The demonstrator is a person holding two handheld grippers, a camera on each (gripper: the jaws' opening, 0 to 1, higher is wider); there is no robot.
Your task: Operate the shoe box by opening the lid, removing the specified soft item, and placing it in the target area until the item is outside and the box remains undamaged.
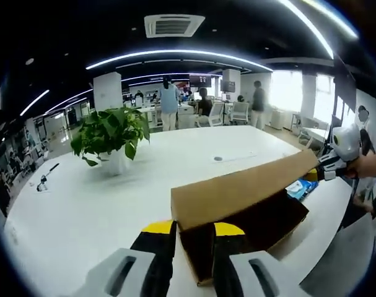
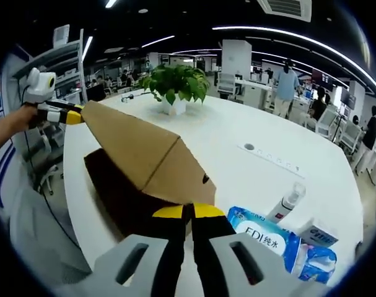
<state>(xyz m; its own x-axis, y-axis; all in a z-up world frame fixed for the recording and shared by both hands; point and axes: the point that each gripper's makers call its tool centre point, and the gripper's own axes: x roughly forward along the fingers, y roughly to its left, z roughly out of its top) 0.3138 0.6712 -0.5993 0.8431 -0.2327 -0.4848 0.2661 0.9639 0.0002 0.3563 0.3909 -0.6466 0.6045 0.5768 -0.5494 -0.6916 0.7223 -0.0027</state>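
A shoe box (image 1: 262, 223) with dark brown walls lies on the white table (image 1: 82, 210), its kraft cardboard lid (image 1: 237, 189) raised like a sloping roof. My left gripper (image 1: 194, 232) is shut on the lid's near end, with the dark end flap between its yellow-tipped jaws. The right gripper (image 1: 324, 167) comes in from the right and pinches the far corner. In the right gripper view, the lid (image 2: 138, 158) slopes up over the box (image 2: 119, 192); my right gripper (image 2: 188, 213) is shut on its near corner, and the left gripper (image 2: 67, 114) holds the far tip. The box's inside is hidden.
A potted green plant (image 1: 110, 133) (image 2: 175, 83) stands mid-table. A blue wipes pack (image 2: 262, 238), a white bottle (image 2: 287, 201) and a small carton (image 2: 318, 235) lie beside the box. A blue item (image 1: 299, 185) peeks past the lid. People and desks are far behind.
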